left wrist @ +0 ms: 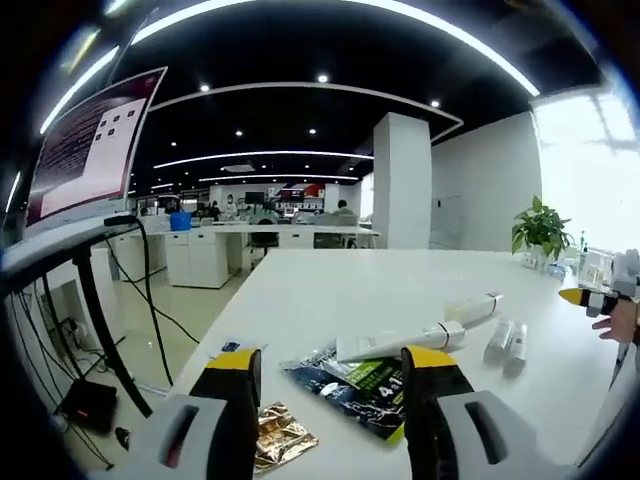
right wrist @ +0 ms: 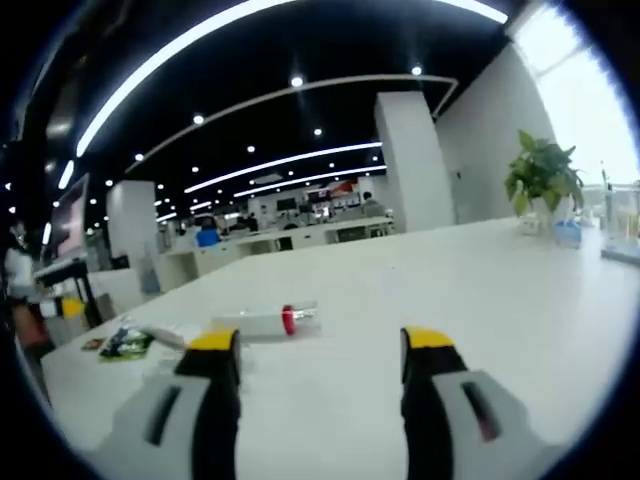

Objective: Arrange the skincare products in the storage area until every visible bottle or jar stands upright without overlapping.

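Left hand-held gripper (left wrist: 330, 385): jaws parted, nothing between them, poised low over the near edge of the white surface (left wrist: 350, 285). Directly ahead of the jaws lies a dark green-and-black sachet (left wrist: 350, 392), flat, partly hidden behind the right jaw. A crumpled gold foil packet (left wrist: 280, 437) lies just beside the inner edge of the left jaw. Beyond the sachet a white tube (left wrist: 400, 343) lies on its side, its far end close to a second white tube (left wrist: 475, 307), also on its side. To the right of these, two small clear vials (left wrist: 508, 342) lie side by side. None of these products stands upright. At the far right edge a hand (left wrist: 622, 318) and a yellow-tipped jaw of the other hand-held gripper enter the left gripper view. A potted plant (left wrist: 540, 232) stands far ahead on the right; a monitor (left wrist: 92, 145) on a stand is to the left, off the surface.

Right hand-held gripper (right wrist: 312, 345): jaws parted, empty. Just ahead, a white tube with a red band (right wrist: 265, 320) lies on its side, beyond the left jaw tip. Further left lies the sachet (right wrist: 125, 343). The plant (right wrist: 543, 175) and a clear container (right wrist: 622, 220) stand well to the right.
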Motion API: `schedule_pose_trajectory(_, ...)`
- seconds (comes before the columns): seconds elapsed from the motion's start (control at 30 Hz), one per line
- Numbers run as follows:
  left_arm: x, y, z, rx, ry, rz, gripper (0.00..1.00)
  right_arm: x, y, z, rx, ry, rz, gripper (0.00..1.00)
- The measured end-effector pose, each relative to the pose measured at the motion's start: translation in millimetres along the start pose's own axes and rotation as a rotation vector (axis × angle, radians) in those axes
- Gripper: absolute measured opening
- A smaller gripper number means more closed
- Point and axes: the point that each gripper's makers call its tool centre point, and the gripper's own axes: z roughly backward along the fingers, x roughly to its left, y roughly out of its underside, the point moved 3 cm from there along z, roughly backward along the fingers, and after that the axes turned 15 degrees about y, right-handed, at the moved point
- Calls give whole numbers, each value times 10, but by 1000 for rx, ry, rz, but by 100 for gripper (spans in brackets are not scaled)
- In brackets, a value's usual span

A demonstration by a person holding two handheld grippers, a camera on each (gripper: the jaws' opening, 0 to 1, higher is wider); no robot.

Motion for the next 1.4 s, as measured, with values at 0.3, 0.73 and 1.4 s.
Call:
schedule_pose_trajectory(0.3, 3, -55, -37, 21, -21, 24, 59, -48, 10, 13, 5, 22, -34, 64)
schedule_pose_trajectory(0.73, -171, -106, -37, 7, 7, 1, 59, -48, -90, 41, -18, 27, -50, 64)
schedule_pose_trajectory(1.4, -430, -149, -84, -9, 22, -10, 59, -11, -113, -26, 8, -3, -8, 63)
